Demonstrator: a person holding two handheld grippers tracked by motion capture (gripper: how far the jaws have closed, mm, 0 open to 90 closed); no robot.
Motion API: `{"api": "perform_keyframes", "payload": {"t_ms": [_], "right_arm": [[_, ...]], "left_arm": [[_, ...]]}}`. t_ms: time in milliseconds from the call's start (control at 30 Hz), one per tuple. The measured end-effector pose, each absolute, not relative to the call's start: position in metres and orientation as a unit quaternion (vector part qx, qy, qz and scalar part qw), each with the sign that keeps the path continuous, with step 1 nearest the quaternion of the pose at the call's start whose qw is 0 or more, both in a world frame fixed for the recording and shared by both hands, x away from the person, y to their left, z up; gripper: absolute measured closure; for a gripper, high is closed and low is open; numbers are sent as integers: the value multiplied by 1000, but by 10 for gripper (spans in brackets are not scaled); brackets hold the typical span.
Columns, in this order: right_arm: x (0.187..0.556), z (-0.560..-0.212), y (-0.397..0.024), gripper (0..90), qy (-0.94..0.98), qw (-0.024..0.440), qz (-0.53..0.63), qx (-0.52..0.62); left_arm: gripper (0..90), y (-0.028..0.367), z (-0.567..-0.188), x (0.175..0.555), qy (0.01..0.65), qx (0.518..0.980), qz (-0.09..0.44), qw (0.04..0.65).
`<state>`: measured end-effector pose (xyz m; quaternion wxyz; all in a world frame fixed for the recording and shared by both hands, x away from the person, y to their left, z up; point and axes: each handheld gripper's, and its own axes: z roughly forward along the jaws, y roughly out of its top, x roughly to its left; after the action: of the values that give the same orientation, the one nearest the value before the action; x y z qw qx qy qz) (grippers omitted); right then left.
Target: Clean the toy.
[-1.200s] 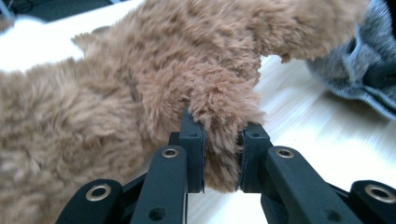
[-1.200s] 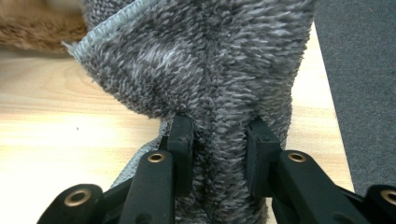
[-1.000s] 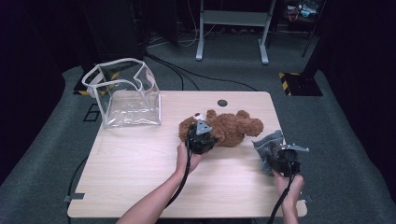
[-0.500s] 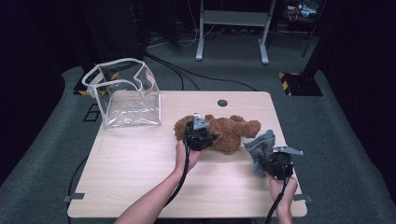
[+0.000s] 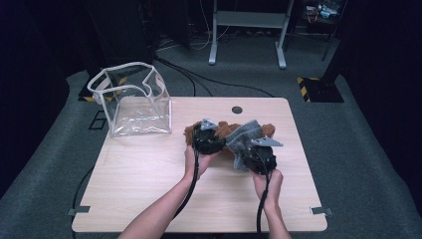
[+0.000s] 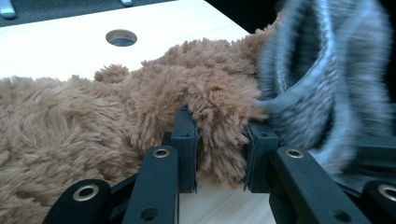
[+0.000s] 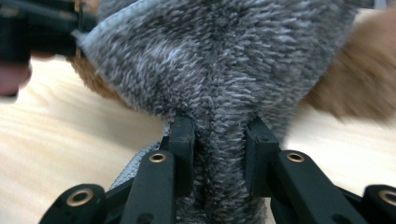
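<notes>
A brown plush toy (image 5: 226, 130) lies at the middle of the wooden table (image 5: 149, 169). My left gripper (image 5: 209, 135) sits at its left side. In the left gripper view the pads (image 6: 184, 154) pinch a furry limb of the toy (image 6: 93, 116); the jaws have just been opening a little with the fur still between them. My right gripper (image 5: 259, 154) is shut on a grey fuzzy cloth (image 5: 244, 137), held up against the toy's right part. The right gripper view shows the cloth (image 7: 219, 60) bunched between its jaws (image 7: 219, 154), brown fur (image 7: 355, 79) behind.
A clear plastic bag (image 5: 134, 99) with a white rim stands open at the table's back left corner. A round cable hole (image 5: 237, 109) lies in the tabletop behind the toy. Dark floor and stand legs surround the table.
My right gripper has carried the grey cloth leftward and up from the table's right side onto the plush toy. The left gripper has stayed at the toy.
</notes>
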<state>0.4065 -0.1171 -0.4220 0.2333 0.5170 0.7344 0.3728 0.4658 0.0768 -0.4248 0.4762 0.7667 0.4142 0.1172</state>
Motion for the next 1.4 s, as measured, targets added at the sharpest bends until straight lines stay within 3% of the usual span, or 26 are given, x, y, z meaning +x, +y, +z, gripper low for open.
{"api": "perform_keyframes", "payload": {"t_ms": [300, 767, 967, 1167, 1400], "right_arm": [[440, -434, -94, 697, 743, 233, 344, 525], [445, -442, -157, 703, 695, 221, 339, 595], [432, -425, -132, 704, 718, 220, 375, 543], [443, -424, -96, 703, 751, 212, 360, 512], [451, -428, -101, 707, 748, 201, 353, 525]], "left_arm": [[704, 75, -427, 468, 408, 775, 118, 468], [706, 80, -431, 469, 406, 775, 117, 470], [705, 79, -432, 468, 406, 774, 113, 472], [705, 80, -432, 467, 405, 776, 108, 471], [705, 81, -433, 467, 403, 776, 105, 473]]}}
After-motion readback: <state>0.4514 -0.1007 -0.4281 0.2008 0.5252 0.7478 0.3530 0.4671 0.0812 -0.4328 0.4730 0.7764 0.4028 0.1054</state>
